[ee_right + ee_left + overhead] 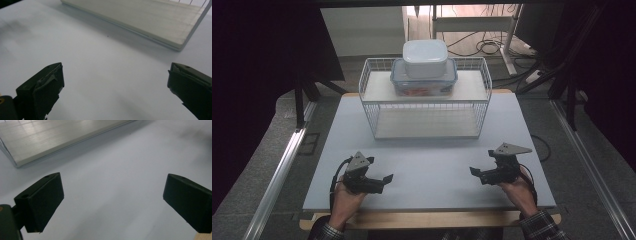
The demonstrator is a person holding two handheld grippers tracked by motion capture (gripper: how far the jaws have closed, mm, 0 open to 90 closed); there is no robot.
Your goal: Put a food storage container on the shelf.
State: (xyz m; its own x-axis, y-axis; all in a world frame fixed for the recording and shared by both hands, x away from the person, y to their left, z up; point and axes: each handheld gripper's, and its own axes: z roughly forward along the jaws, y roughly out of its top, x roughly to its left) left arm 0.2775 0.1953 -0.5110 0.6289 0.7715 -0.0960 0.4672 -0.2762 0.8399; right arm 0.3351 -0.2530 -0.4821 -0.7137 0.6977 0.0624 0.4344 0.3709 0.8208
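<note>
A white wire rack (426, 107) stands at the back middle of the table, with a lower shelf board (47, 138) (147, 18) seen close in both gripper views. On its top shelf rests a clear food box with a blue rim (424, 80), and a white lidded box (425, 58) is stacked on that. My left gripper (384, 180) (112, 202) is held low over the table at the front left, open, with nothing between its jaws. My right gripper (474, 172) (115, 90) hovers at the front right, open and empty too. Both point inward.
The pale grey tabletop (432, 160) lies between the grippers and the rack. Its wooden front edge (427, 219) runs by the person's sleeves. Metal rails (277, 175) flank the table on the floor, and cables (487, 46) lie behind the rack.
</note>
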